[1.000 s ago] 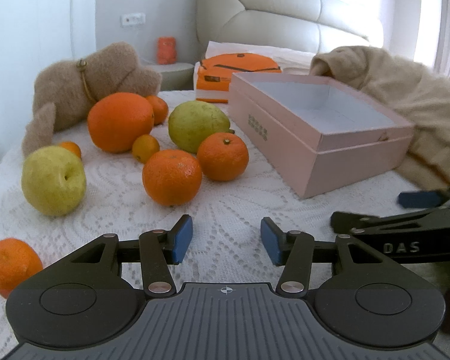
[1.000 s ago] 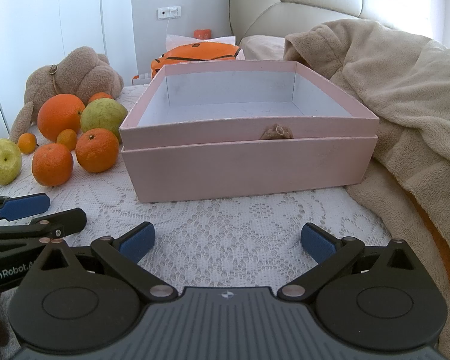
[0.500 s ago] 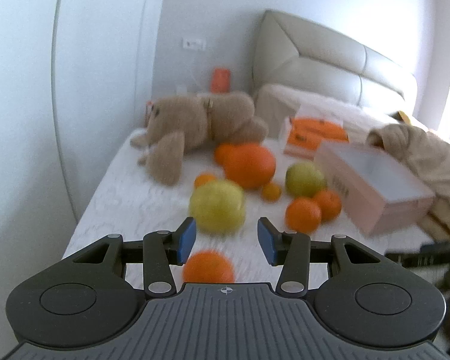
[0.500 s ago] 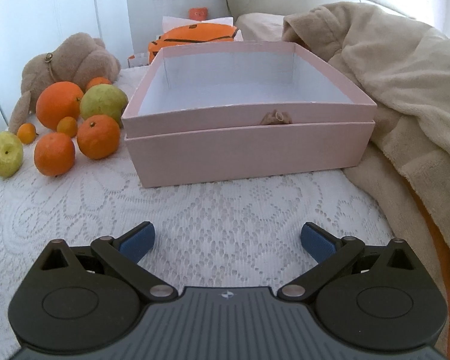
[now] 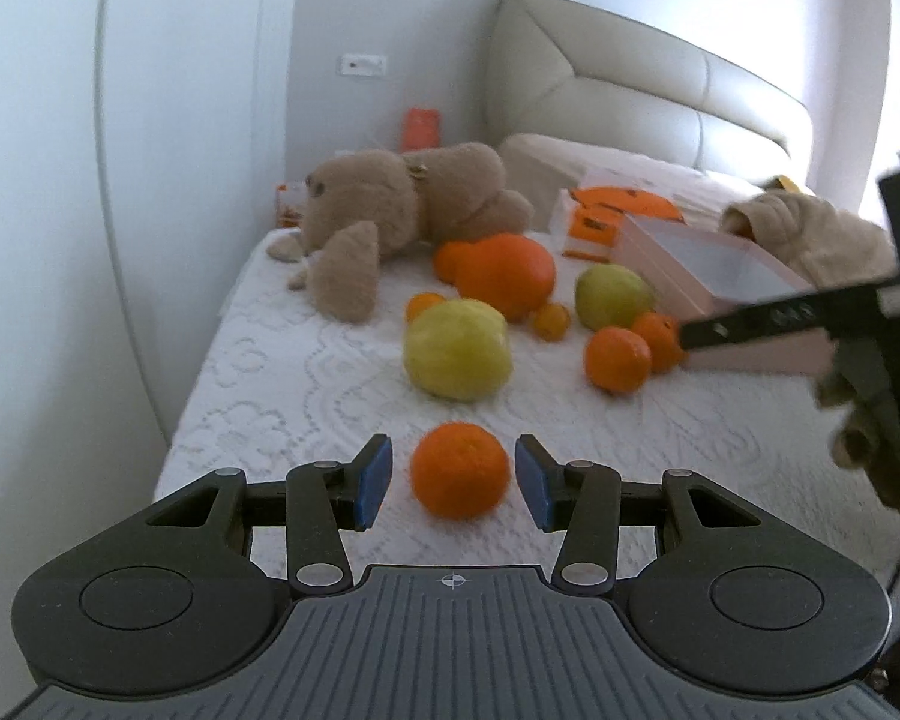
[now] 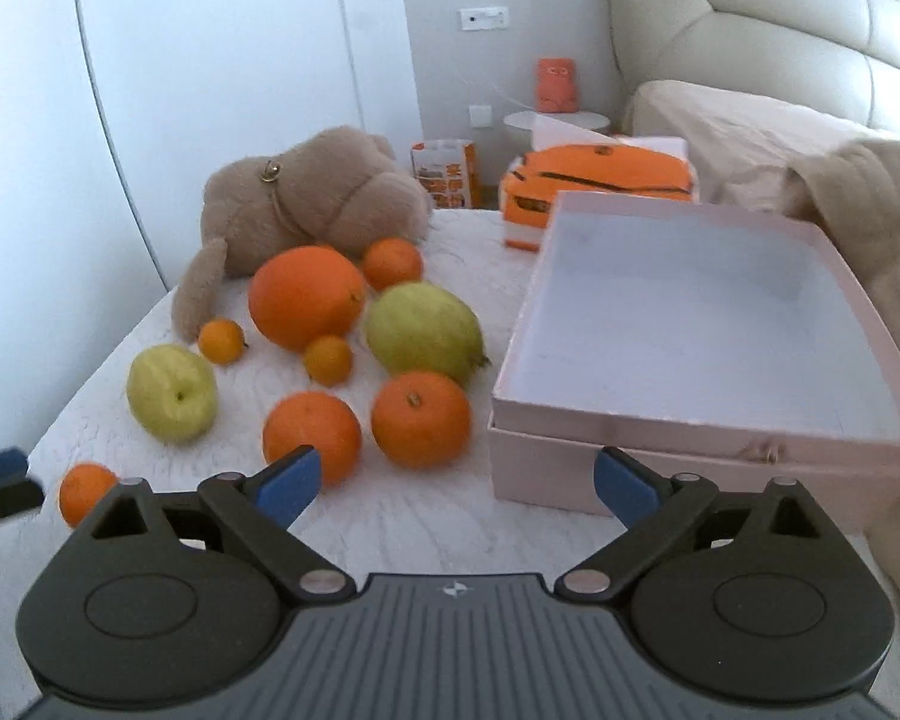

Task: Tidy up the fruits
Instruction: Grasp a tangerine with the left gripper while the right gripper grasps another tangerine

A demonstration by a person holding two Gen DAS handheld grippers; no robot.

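Both tools gape: left tool [image 5: 453, 483] straddles lone orange [image 5: 459, 469] (untouched); right tool [image 6: 455, 483] closing, empty.

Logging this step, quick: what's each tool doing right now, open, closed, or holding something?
Left tool: open, a small orange sits between its pads, not gripped.
Right tool: open and closing, nothing between its pads.

A: The bed cover [image 6: 426, 516] is white with a lacy flower pattern, and the plush toy [image 6: 318, 198] is plain tan.

B: The box [image 6: 696, 468] is pale pink outside, bluish white inside. The small mandarin [image 5: 459, 469] is bright orange, the big orange [image 6: 306, 295] the same.

A: The apple [image 6: 171, 401] is yellow-green. The pads [image 5: 372, 483] are blue on black arms.
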